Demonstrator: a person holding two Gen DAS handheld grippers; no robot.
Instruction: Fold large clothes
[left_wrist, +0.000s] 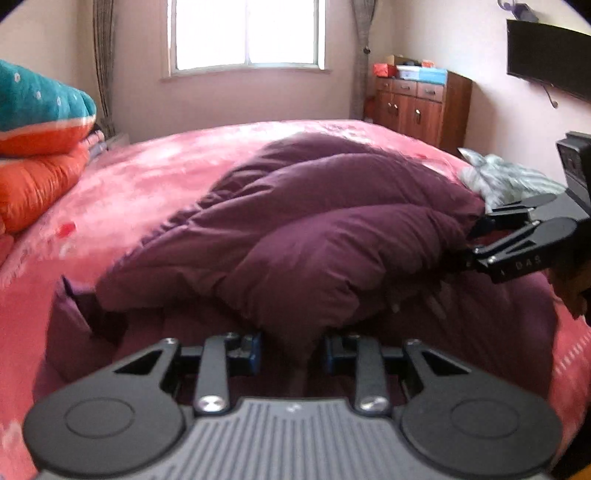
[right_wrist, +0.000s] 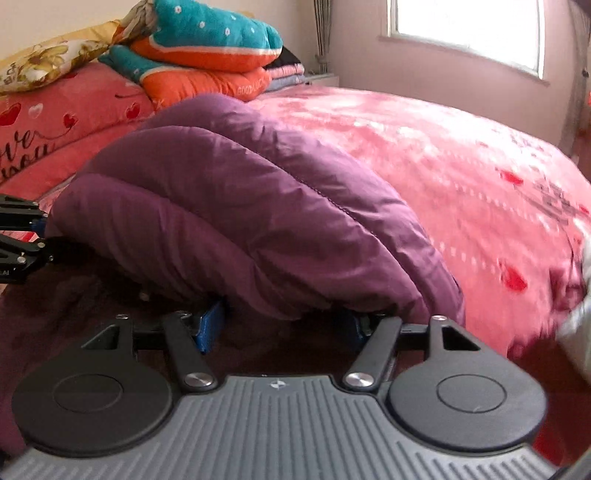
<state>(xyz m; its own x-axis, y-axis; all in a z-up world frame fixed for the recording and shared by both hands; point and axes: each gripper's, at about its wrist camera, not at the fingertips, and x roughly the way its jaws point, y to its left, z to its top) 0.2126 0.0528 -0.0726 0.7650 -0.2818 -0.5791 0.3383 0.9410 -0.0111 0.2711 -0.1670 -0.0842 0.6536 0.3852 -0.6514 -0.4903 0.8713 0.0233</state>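
Note:
A large purple puffy down coat (left_wrist: 314, 229) lies bunched on the pink bed; it also shows in the right wrist view (right_wrist: 240, 206). My left gripper (left_wrist: 291, 347) sits at the coat's near edge, blue pads (left_wrist: 253, 349) apart with a fold of purple fabric between them. My right gripper (right_wrist: 284, 325) is at another edge, its blue pads (right_wrist: 210, 325) apart, the coat's hem draped over them. The right gripper shows at the right of the left wrist view (left_wrist: 472, 240). The left gripper shows at the left edge of the right wrist view (right_wrist: 40, 232).
The pink bedspread (left_wrist: 147, 177) covers the bed. Folded orange and teal quilts (right_wrist: 207, 48) are stacked at the head. A grey-white garment (left_wrist: 506, 177) lies at the far right. A wooden cabinet (left_wrist: 417, 103) and a wall TV (left_wrist: 546, 66) stand beyond.

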